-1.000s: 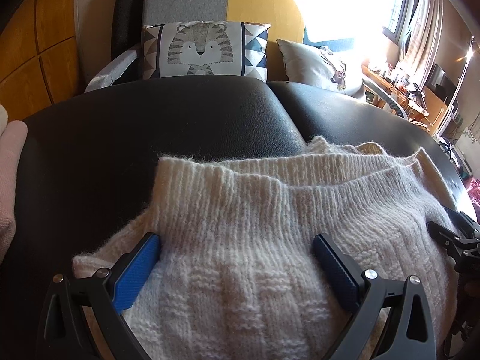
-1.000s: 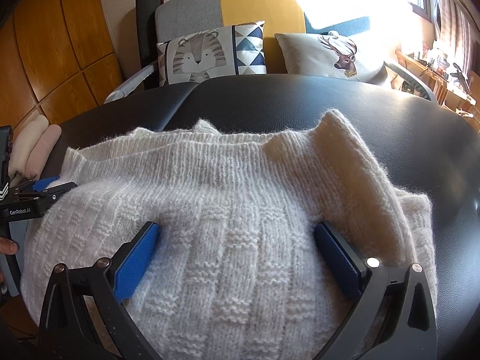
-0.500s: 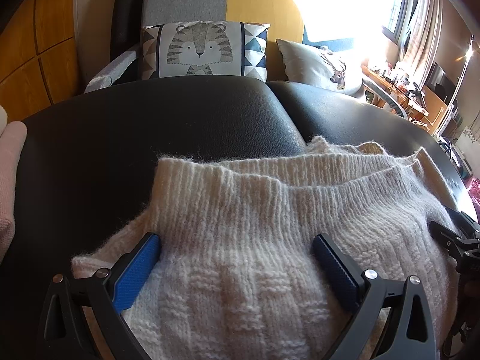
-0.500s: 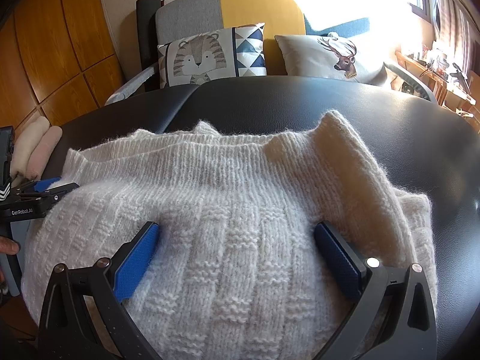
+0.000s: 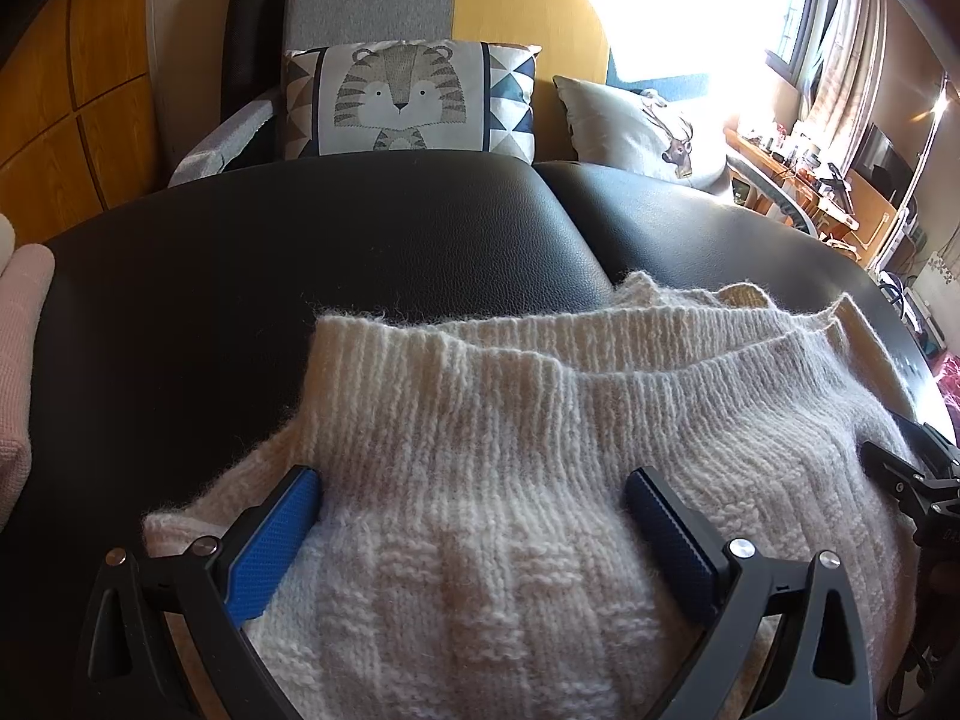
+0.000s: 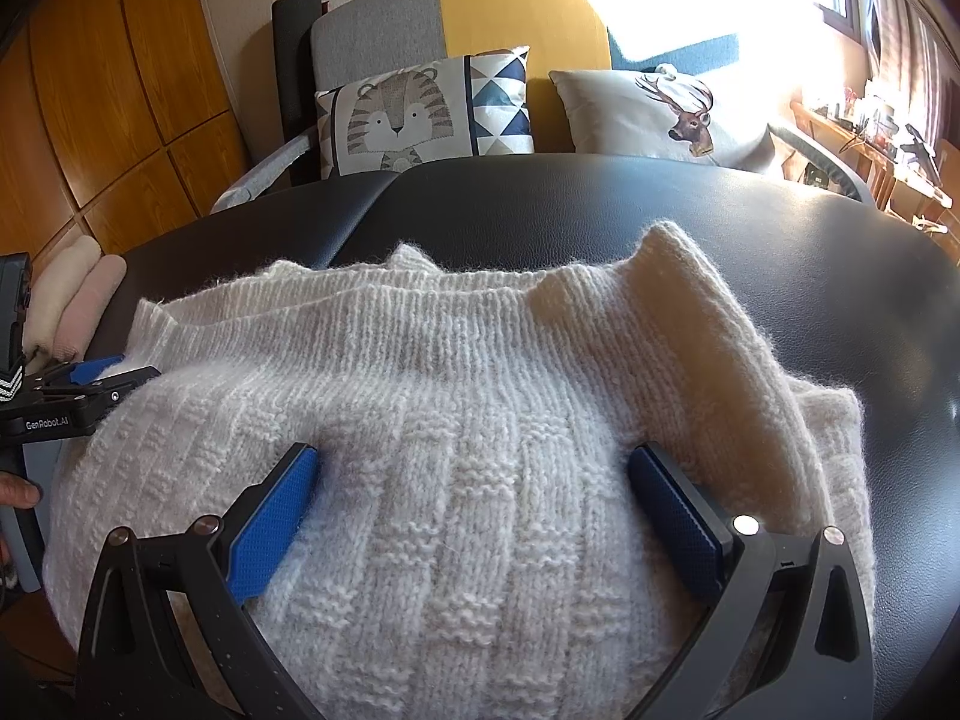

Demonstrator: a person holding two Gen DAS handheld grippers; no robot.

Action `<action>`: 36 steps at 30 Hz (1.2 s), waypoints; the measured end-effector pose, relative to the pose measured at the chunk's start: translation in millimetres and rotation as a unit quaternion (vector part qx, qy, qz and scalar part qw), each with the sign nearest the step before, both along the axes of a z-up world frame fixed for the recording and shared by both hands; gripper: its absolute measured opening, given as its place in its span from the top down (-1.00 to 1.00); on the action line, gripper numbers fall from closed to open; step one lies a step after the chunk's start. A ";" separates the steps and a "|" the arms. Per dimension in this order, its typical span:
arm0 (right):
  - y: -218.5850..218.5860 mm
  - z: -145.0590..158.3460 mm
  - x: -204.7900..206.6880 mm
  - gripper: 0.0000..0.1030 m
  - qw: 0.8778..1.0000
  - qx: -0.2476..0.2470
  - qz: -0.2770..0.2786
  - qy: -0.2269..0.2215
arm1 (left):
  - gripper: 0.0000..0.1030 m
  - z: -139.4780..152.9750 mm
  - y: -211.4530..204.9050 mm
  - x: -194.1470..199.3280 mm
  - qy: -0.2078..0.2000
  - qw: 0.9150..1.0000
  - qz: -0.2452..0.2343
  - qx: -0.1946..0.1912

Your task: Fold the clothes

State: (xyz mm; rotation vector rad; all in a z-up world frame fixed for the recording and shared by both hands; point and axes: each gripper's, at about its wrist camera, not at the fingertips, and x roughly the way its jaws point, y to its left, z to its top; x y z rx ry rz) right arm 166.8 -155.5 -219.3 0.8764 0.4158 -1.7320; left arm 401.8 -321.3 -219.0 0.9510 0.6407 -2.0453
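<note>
A cream knitted sweater (image 5: pixel 540 480) lies on a black padded surface (image 5: pixel 270 300), already doubled over so that two ribbed edges sit one behind the other along its far side; a sleeve (image 6: pixel 708 348) is folded in over the body on the right. The left gripper (image 5: pixel 471 531) hangs low over the left part of the sweater with its jaws wide apart, the blue pads (image 5: pixel 273 540) resting on or just above the wool and gripping nothing; the right gripper (image 6: pixel 474 516) is in the same posture over the right part, jaws wide, nothing held between them.

The step in hand looks like a pause between folds: the sides appear tucked in and the garment lies as a compact bundle, with both tools placed over it as if to press it flat or to choose a new hold. The next move probably calls for each gripper to close on the near edge, pinching all the layers together, then to carry that edge toward the far ribbed edges evenly, so the thick, soft knit does not slide or bunch. Rolled pale and pink cloths (image 6: pixel 78 306) lie at the left end of the surface; a tiger cushion (image 5: pixel 408 102) stands on the sofa behind.
</note>
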 end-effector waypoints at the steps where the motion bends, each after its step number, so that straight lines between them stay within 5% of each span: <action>1: 0.0 0.0 0.2 -1.00 1.000 0.000 0.000 0.000 | -1.00 0.1 -0.4 -0.3 0.000 1.000 0.000 0.000; 36: 2.1 -0.9 0.8 -1.00 1.000 -0.011 -0.002 -0.007 | -1.00 -1.6 -3.0 -1.0 -0.002 1.000 -0.001 -0.001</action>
